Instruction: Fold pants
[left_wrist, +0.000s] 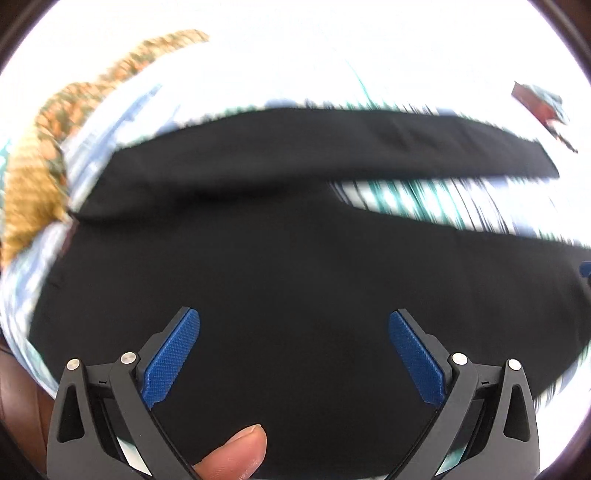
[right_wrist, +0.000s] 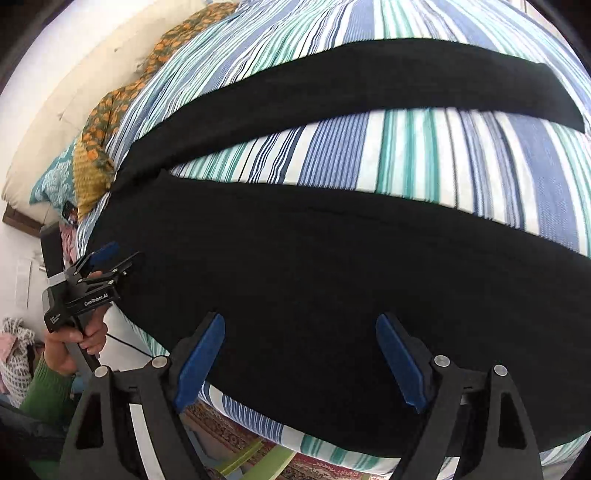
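1. Hovering my right gripper (right_wrist: 300, 360) over the near leg of the black pants (right_wrist: 332, 295), pads spread apart, nothing between them.
2. My left gripper (left_wrist: 294, 354) is likewise agape, empty, over the waist end.
3. Pants lie flat on the striped bed (right_wrist: 443, 158), one leg along its near edge, the other toward the far edge.
4. Risk, my judgement: a shallow pinch could catch only the top layer, so the fold drags crooked; cloth near the edge could slide off.
5. Count: one pants, two legs, two grippers.
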